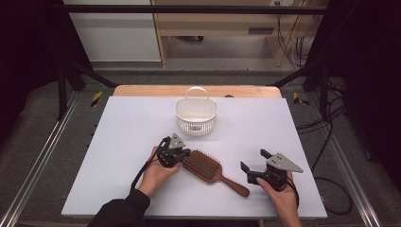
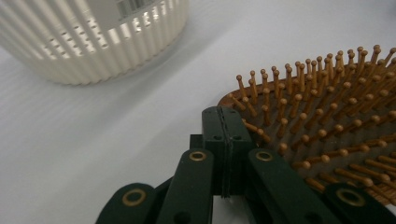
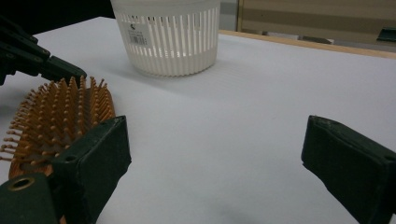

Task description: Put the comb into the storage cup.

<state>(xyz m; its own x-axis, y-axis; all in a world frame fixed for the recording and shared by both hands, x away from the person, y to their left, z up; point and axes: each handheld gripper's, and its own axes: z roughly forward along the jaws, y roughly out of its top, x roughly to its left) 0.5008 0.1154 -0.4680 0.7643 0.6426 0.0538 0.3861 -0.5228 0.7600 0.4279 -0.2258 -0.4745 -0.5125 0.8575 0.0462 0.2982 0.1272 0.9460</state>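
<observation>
Hairbrush (image 1: 208,169): wooden paddle type, brown, bristle side up, rows of ball-tipped wooden pins. Lies flat on the desk (image 1: 123,142) near the front middle, head toward the left tool (image 1: 185,154), handle angled toward the front right. Left tool's jaws pressed together, nothing between them, tips right at the edge of the brush head; contact vs. just beside: can't tell. Right tool (image 1: 253,161) sits right of the handle end, jaws spread wide, pinching nothing.

Hidden/cut off: in the left gripper view the brush head runs out of frame at right, handle not visible. In the right gripper view 1 jaw covers the near part of the head. Basket interior too dim to read from above.

White slotted plastic basket (image 1: 196,116) with a loop handle stands behind the brush, well apart, label on its side. Desk top is a pale matte sheet over a wood board. Beyond: grey floor, black frame bars, light wood furniture, loose cables at right.
</observation>
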